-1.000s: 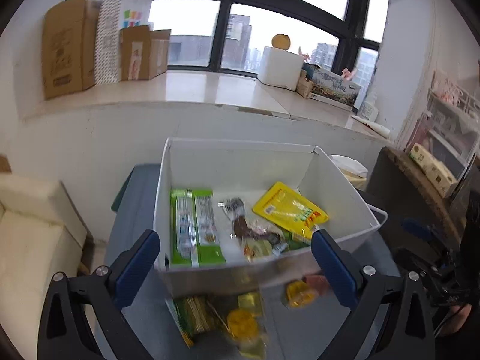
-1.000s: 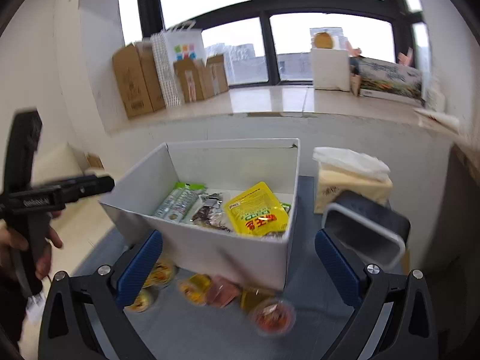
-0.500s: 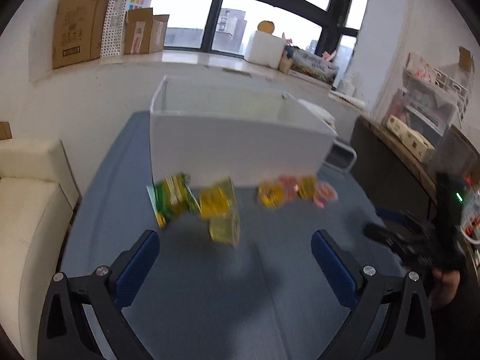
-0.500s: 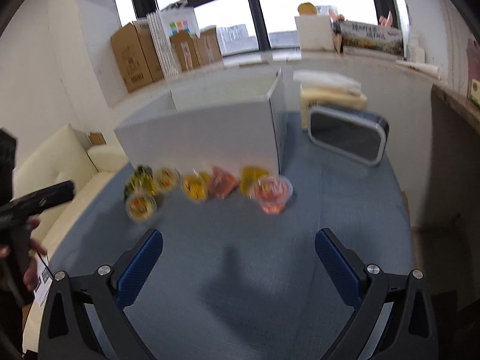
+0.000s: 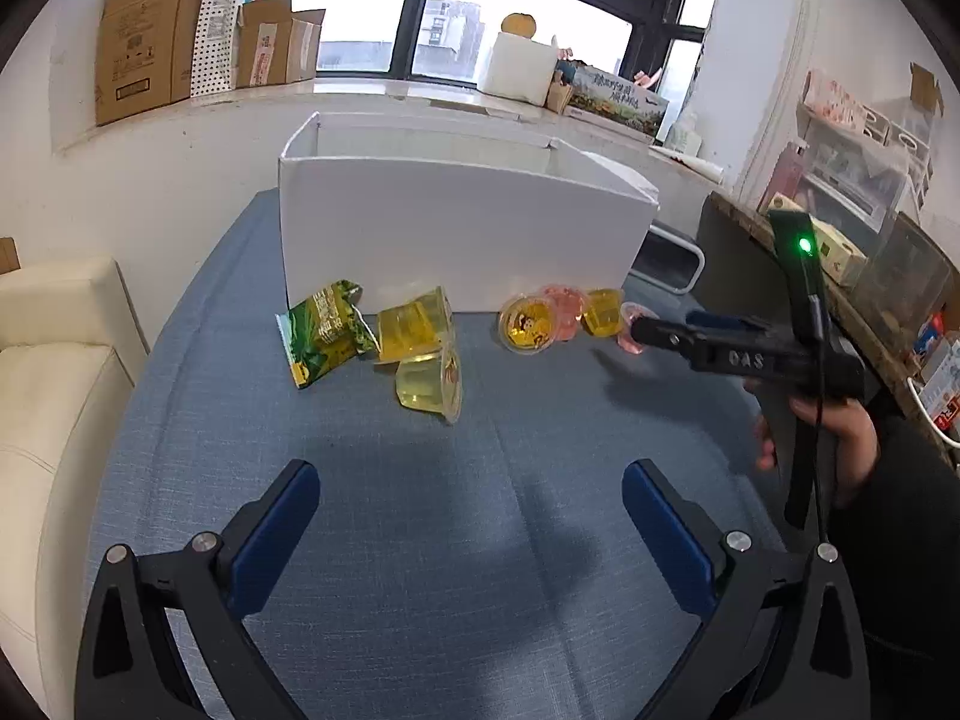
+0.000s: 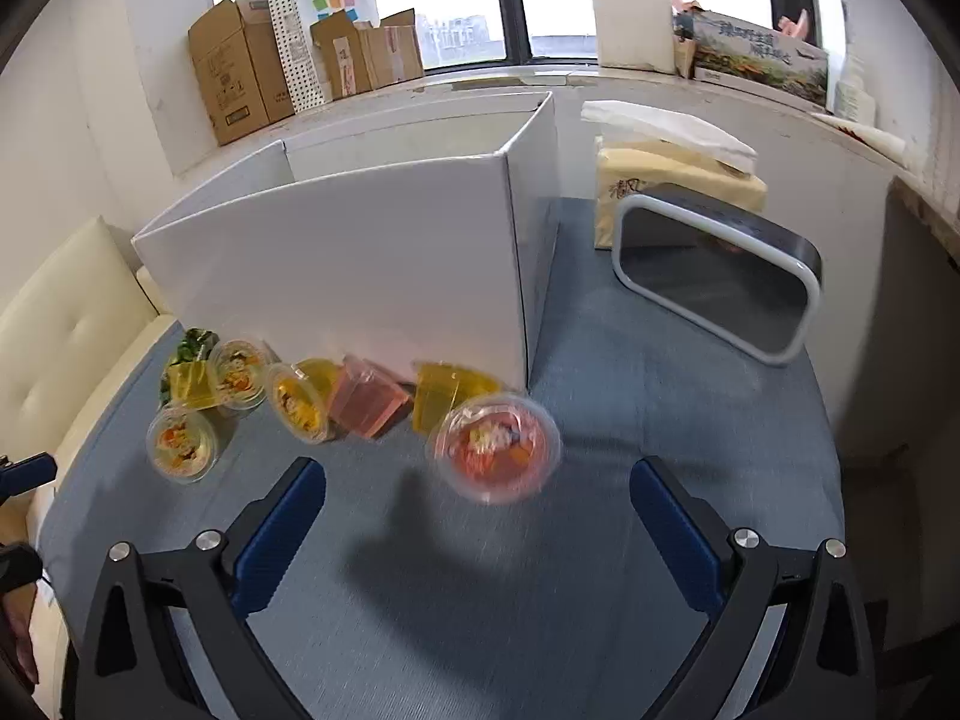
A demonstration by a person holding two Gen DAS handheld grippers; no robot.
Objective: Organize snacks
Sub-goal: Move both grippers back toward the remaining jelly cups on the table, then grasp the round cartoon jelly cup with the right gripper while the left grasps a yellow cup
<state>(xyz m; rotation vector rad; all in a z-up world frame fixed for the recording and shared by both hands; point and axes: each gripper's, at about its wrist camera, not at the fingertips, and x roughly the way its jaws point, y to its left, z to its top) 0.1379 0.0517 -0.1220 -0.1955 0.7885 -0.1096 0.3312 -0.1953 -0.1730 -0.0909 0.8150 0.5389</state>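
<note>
A white box (image 5: 462,240) stands on the blue table (image 5: 480,540); it also shows in the right wrist view (image 6: 360,264). Several jelly cups lie in front of it: yellow cups (image 5: 429,378), an orange one (image 5: 528,324), pink ones (image 5: 564,315), plus a green snack packet (image 5: 324,330). In the right wrist view a red jelly cup (image 6: 495,450) lies just ahead of my right gripper (image 6: 477,519), which is open and empty. My left gripper (image 5: 471,516) is open and empty, short of the yellow cups. The right gripper's body (image 5: 738,354) reaches in beside the pink cups.
A grey tray with a white rim (image 6: 714,276) and a tissue pack (image 6: 672,168) sit right of the box. A cream sofa (image 5: 54,396) lies left of the table. Cardboard boxes (image 5: 150,30) line the windowsill. A shelf (image 5: 840,222) stands at right.
Both grippers came down from above the box to table level in front of it. The box's inside has gone out of sight. The right gripper moved close to the red cup.
</note>
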